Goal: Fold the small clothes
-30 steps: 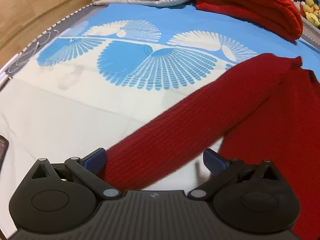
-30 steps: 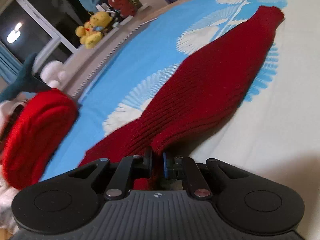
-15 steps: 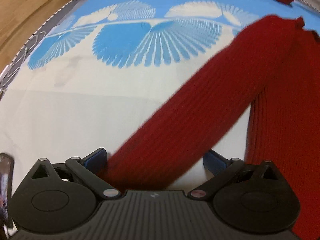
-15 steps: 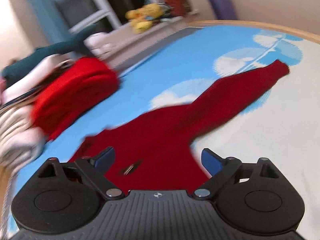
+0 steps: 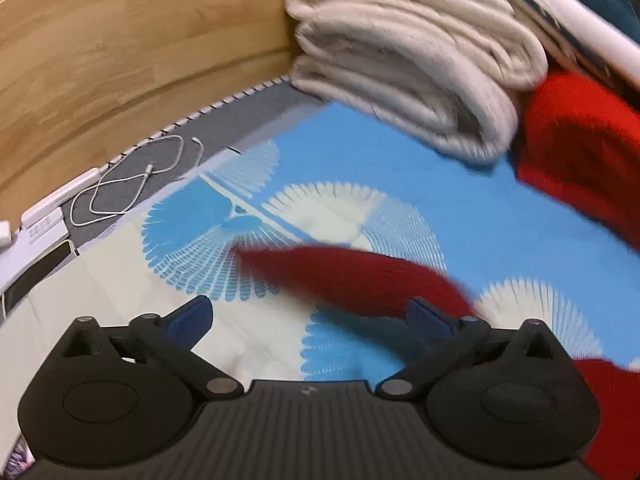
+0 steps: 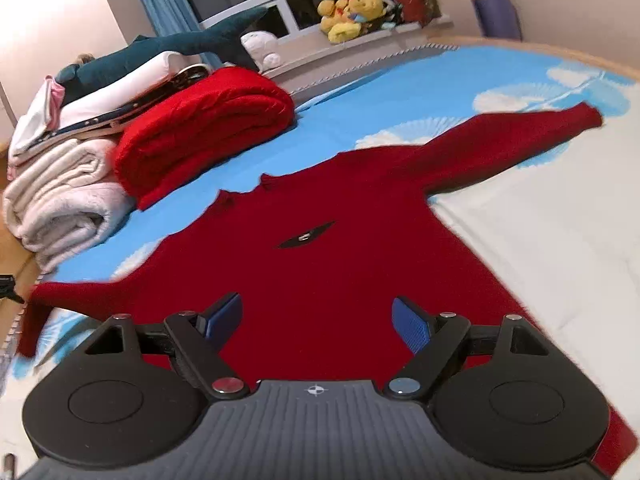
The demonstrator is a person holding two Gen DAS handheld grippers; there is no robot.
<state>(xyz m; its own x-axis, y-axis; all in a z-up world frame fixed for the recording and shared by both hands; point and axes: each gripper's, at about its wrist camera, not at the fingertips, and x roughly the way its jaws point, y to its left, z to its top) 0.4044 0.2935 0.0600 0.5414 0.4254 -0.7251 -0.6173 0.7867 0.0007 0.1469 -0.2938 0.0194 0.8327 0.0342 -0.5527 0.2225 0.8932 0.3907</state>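
A dark red knit sweater (image 6: 344, 248) lies spread flat on the blue and white bed sheet (image 6: 552, 232), both sleeves stretched out to the sides. My right gripper (image 6: 318, 314) is open and empty, hovering over the sweater's lower body. In the left wrist view one sleeve (image 5: 348, 276) lies blurred across the sheet (image 5: 400, 160), just beyond my left gripper (image 5: 310, 314), which is open and empty above the bed.
Folded cream blankets (image 5: 408, 56) and a folded bright red blanket (image 6: 204, 124) are stacked at the bed's head. A white cable (image 5: 132, 184) and a phone (image 5: 36, 272) lie by the wooden wall (image 5: 120, 40). Plush toys (image 6: 352, 12) sit on the windowsill.
My right gripper opened, let go of the sweater edge and pulled back above the sweater. My left gripper lifted off the sleeve and swung toward the bed's head.
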